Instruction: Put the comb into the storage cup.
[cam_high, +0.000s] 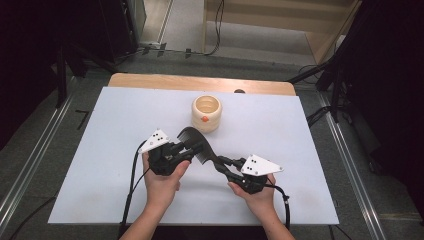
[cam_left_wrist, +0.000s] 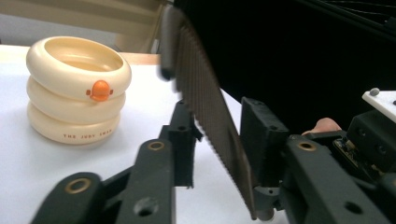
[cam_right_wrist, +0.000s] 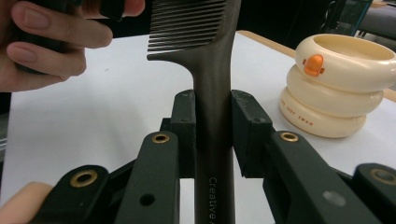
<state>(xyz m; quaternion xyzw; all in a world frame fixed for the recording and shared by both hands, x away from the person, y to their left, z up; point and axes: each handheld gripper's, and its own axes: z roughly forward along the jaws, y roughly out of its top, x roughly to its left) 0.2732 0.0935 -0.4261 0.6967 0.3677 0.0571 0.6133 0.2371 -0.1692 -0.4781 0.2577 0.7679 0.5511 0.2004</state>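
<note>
Both claws hold 1 dark comb (cam_high: 197, 145) above the white worktop (cam_high: 100, 165): right claw (cam_right_wrist: 212, 130) clamps its handle, left claw (cam_left_wrist: 217, 140) has closed around the toothed end, contact hard to see. Handle print is cut off.

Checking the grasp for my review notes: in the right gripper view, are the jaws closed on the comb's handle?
Yes, the right gripper has both black pads pressed against the handle of the comb, just below its teeth.

cream cup (cam_high: 206, 113) just beyond comb (cam_high: 194, 142), table (cam_high: 100, 165) around bare
</note>
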